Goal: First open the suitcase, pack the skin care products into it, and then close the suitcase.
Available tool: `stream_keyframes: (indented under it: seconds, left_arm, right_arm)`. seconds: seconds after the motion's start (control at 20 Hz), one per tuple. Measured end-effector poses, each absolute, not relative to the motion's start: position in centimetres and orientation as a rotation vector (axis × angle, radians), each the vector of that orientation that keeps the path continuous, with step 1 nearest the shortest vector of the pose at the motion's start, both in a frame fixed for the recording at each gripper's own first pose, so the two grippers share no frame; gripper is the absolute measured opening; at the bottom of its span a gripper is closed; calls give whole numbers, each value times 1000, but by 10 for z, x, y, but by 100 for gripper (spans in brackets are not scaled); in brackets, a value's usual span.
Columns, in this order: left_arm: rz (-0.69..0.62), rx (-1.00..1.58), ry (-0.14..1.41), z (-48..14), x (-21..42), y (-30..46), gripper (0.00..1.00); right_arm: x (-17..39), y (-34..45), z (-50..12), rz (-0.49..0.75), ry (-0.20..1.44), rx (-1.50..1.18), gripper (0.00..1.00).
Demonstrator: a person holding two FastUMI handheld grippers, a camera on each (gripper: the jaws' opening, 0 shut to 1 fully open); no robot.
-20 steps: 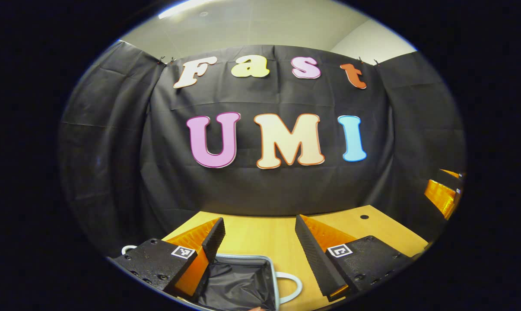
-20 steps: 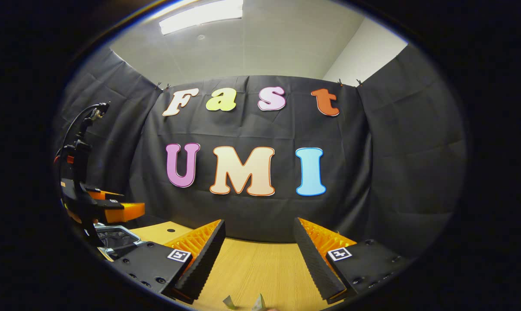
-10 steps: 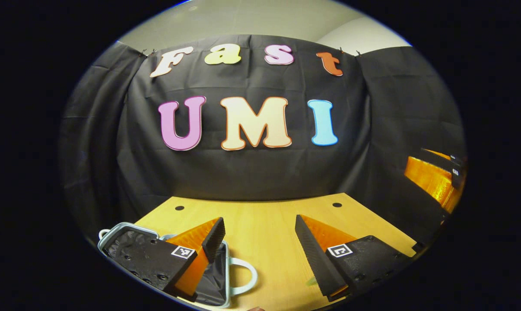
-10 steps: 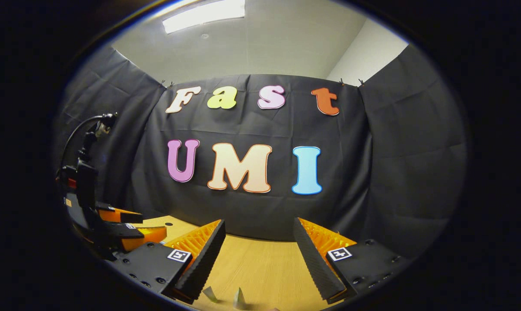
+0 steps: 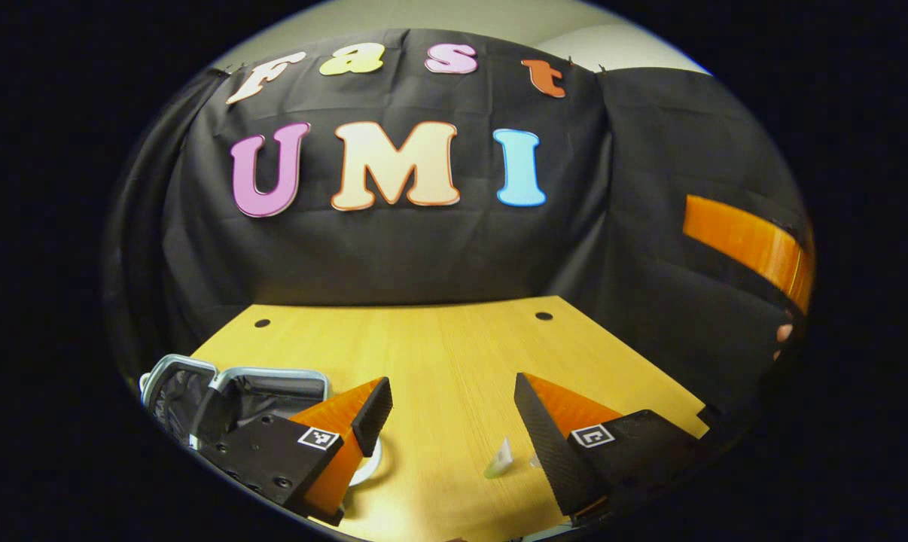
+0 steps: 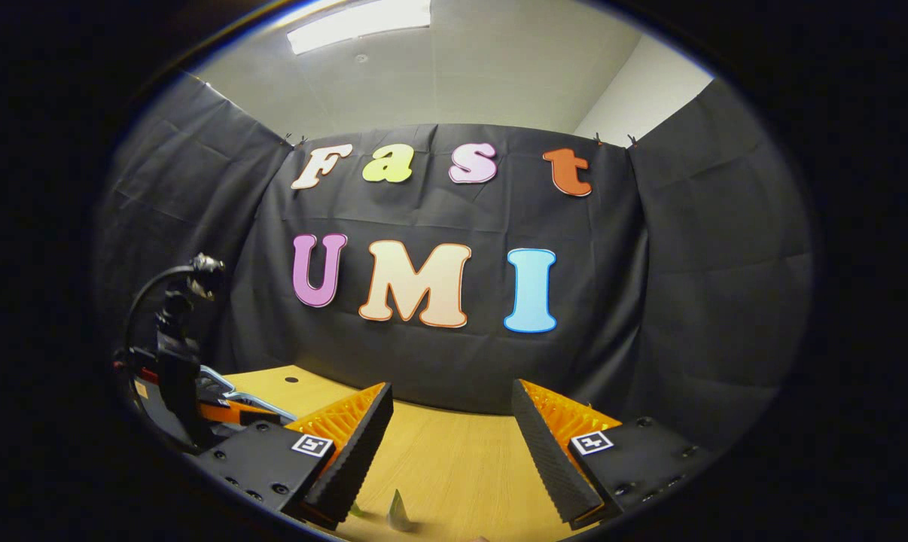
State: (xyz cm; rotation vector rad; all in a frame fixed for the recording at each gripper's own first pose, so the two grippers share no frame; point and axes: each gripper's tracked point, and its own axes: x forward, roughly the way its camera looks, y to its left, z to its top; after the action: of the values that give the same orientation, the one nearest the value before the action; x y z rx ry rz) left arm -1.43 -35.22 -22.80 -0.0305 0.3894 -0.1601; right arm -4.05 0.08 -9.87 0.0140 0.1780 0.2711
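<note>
The suitcase lies open at the table's near left, showing a grey rim, black lining and a white handle. My left gripper hovers open just right of it, its left finger above the handle. A small pale pointed skin care packet lies on the wood between the fingers. My right gripper is open low over the table, with a small pale packet standing between its fingers. The left gripper also appears at the left of the right gripper view, over the suitcase rim.
The wooden table runs back to the black cloth wall and has two small holes near its far edge. A finger of the right gripper and a person's fingertip sit at the far right of the left gripper view.
The left gripper has swung right and tipped down, so the suitcase has slid to the left of its view and the small packet has come into sight. The right gripper has barely moved.
</note>
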Motion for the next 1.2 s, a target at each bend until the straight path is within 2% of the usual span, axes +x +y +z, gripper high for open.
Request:
stream_keyframes:
  seconds: [0.3,0.45,0.6,0.75,0.8,0.85,0.95,1.1,1.2]
  left_arm:
    - [-214,-64,492,-273,-27,-381,95]
    - [-235,-75,553,-299,-34,-391,87]
    - [-248,-78,618,-328,-41,-398,73]
    - [-246,-76,658,-349,-43,-400,67]
    - [-244,-79,677,-358,-43,-403,59]
    - [-242,-83,691,-364,-42,-404,55]
    - [-243,-86,718,-375,-40,-407,33]
    - [-267,-82,731,-381,-37,-411,17]
    - [-287,-98,744,-379,-39,-413,11]
  right_arm:
    - [-44,-10,-109,272,211,-9,99]
    - [-46,-14,-113,272,221,-19,99]
    - [-49,-18,-117,272,234,-20,99]
    - [-53,-20,-125,273,251,-19,99]
    - [-54,-21,-127,274,258,-18,99]
    - [-56,-20,-131,276,265,-18,99]
    - [-59,-19,-136,283,276,-21,99]
    - [-63,-16,-145,297,294,-23,99]
    - [-65,-10,-159,314,318,-18,99]
